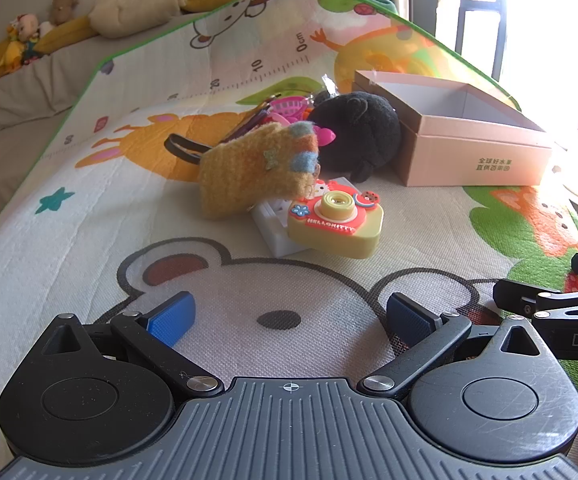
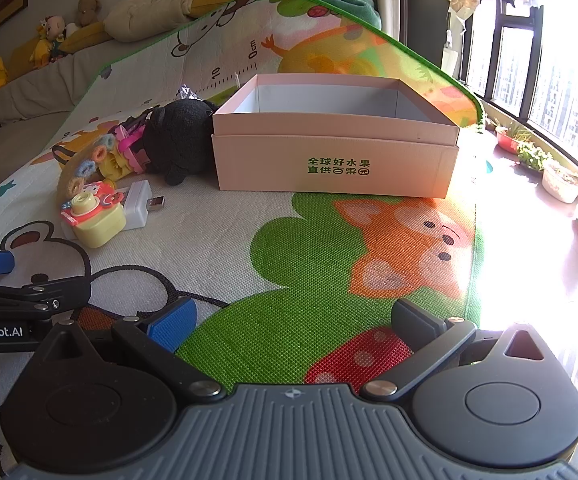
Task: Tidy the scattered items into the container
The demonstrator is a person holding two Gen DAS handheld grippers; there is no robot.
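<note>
An open pink cardboard box point(image 2: 335, 160) stands empty on the play mat; it also shows in the left wrist view point(image 1: 477, 152). Left of it lies a pile: a black plush point(image 1: 357, 136), a yellow knitted pouch point(image 1: 253, 168), a Hello Kitty toy camera point(image 1: 335, 218) resting on a white charger block point(image 1: 273, 220), and pink items point(image 1: 289, 106) behind. In the right wrist view I see the plush point(image 2: 177, 140), camera point(image 2: 93, 216) and white charger point(image 2: 139, 204). My left gripper point(image 1: 289, 320) is open and empty, short of the camera. My right gripper point(image 2: 293, 320) is open and empty, in front of the box.
The colourful play mat point(image 2: 329, 248) covers a raised surface; its right edge point(image 2: 475, 240) drops to a sunlit floor with plant pots point(image 2: 561, 184). Stuffed toys point(image 1: 29, 36) and cushions line a sofa at the back left. The right gripper's arm point(image 1: 561, 312) sits beside my left.
</note>
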